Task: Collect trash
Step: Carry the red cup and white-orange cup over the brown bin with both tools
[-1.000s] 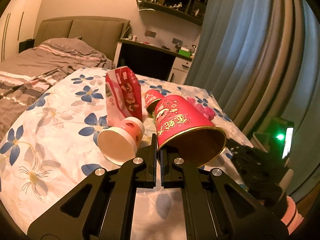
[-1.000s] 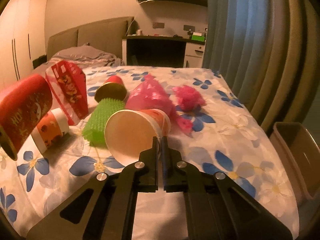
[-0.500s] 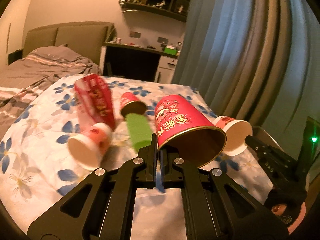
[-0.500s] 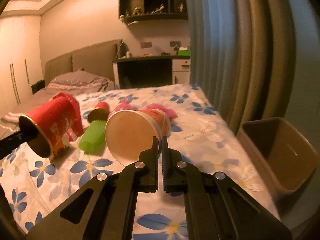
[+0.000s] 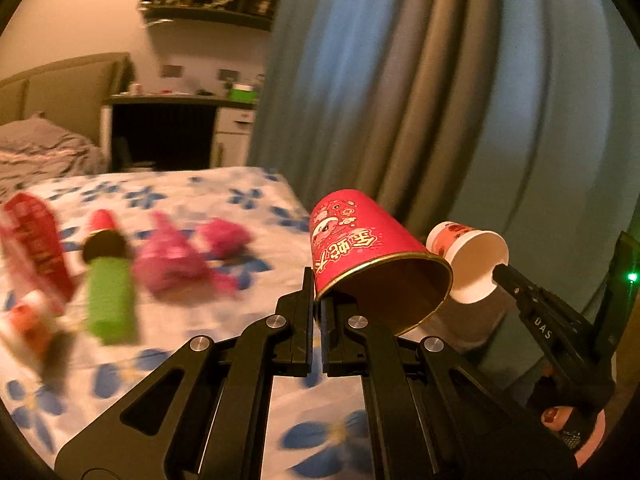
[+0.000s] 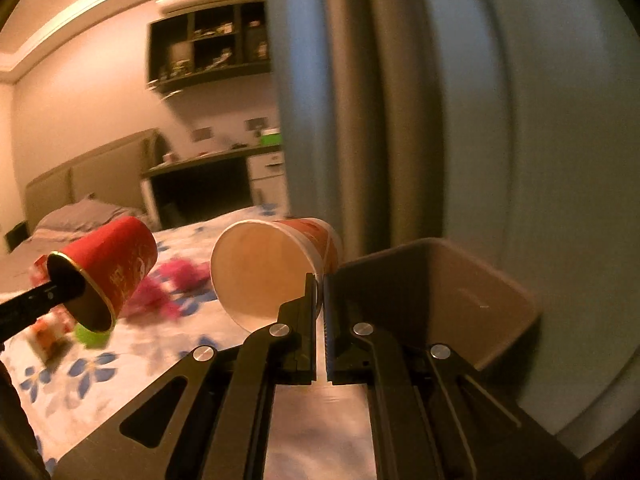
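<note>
My left gripper [image 5: 319, 298] is shut on the gold rim of a red paper cup [image 5: 360, 244] with white characters, held in the air past the bed's right edge. My right gripper [image 6: 319, 284] is shut on the rim of a white paper cup [image 6: 260, 272] with an orange-red print. The right gripper [image 5: 500, 270] with its white cup [image 5: 468, 260] also shows at the right of the left wrist view. A brown trash bin [image 6: 492, 304] stands open just right of the white cup. The red cup [image 6: 112, 268] hangs at the left of the right wrist view.
On the flowered bedspread [image 5: 256, 304] lie a green ribbed piece [image 5: 110, 296], a small red can [image 5: 102, 226], pink crumpled bags [image 5: 180, 260], a red packet [image 5: 34, 244] and another cup [image 5: 28, 320]. Grey-blue curtains [image 5: 440, 100] hang beside the bed. A desk [image 5: 176, 128] stands at the back.
Both grippers swung to the right with their cups, from over the bed toward the curtain side. The trash bin has come close in the right wrist view.
</note>
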Motion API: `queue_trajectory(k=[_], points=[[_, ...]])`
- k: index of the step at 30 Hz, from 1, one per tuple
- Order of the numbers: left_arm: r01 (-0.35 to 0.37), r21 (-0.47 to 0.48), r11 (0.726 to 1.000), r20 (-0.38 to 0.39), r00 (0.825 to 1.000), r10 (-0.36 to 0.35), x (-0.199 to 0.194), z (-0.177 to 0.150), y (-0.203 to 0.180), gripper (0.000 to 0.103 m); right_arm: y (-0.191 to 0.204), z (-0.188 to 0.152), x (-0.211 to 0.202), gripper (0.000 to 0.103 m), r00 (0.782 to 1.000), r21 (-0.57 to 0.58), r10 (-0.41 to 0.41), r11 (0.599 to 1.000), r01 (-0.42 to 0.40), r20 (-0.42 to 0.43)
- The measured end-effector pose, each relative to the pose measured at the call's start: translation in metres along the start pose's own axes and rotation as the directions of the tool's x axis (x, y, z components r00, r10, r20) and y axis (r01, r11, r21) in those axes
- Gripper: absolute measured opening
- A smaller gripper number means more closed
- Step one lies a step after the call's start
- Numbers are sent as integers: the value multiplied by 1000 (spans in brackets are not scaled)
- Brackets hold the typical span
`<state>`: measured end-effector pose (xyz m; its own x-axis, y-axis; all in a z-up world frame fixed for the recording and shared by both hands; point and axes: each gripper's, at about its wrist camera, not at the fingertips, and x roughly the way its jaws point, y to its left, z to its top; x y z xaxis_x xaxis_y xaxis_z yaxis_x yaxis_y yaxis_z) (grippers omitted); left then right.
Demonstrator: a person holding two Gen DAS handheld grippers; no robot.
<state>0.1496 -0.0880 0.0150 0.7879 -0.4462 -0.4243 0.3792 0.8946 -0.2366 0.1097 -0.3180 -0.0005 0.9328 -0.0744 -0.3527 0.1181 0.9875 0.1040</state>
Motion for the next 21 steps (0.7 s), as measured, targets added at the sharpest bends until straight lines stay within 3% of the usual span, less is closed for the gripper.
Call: queue_trajectory(k=[4,9,21], points=[[90,45,995,-45,995,-88,38,1,-40,2,-33,0,-1,4,998,31,-64,997,63,4],[150,67,986,-81,986,-144,74,-1,-74,2,-63,-6,6,4,993,44,-115,992,116,-14],[208,78,975,-153,969,-194,133,-5,-105,2,-85,-23,33,4,987,57,-130,989,136,-95]])
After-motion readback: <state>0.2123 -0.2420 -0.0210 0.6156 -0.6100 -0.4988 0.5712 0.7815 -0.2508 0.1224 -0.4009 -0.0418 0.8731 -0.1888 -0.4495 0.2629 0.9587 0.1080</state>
